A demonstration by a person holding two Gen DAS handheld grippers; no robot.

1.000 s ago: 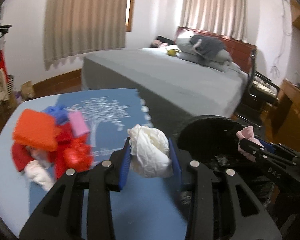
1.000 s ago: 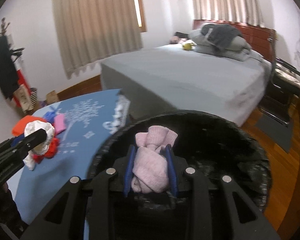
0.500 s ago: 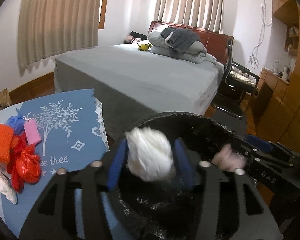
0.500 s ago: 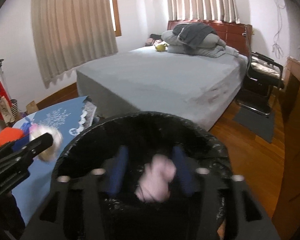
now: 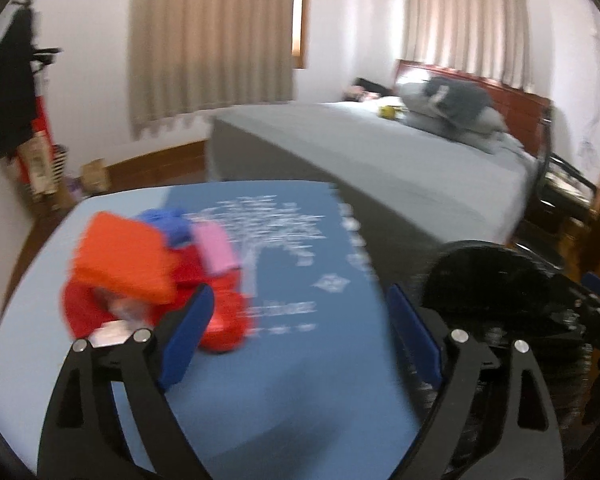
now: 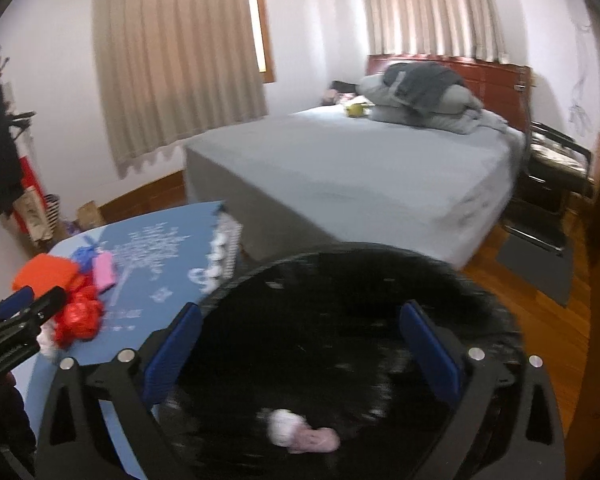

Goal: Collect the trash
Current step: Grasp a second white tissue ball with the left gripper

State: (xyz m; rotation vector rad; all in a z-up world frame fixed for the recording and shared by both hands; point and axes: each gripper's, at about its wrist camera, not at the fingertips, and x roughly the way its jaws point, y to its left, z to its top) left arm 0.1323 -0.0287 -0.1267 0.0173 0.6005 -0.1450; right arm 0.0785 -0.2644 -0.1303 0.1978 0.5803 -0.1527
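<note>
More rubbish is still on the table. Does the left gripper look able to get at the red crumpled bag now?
Probably yes: the left gripper is open and empty, and the red crumpled bag lies uncovered just beside its left jaw.

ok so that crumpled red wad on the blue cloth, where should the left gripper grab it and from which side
Take the crumpled red wad across its rounded near lobe, coming in from the near edge of the blue cloth, angled down. That lobe bulges free toward the open left gripper, while the orange block and pink piece crowd its far side. The picture is blurred, so its folds cannot be made out.

Black bin, blue tree-print cloth
</note>
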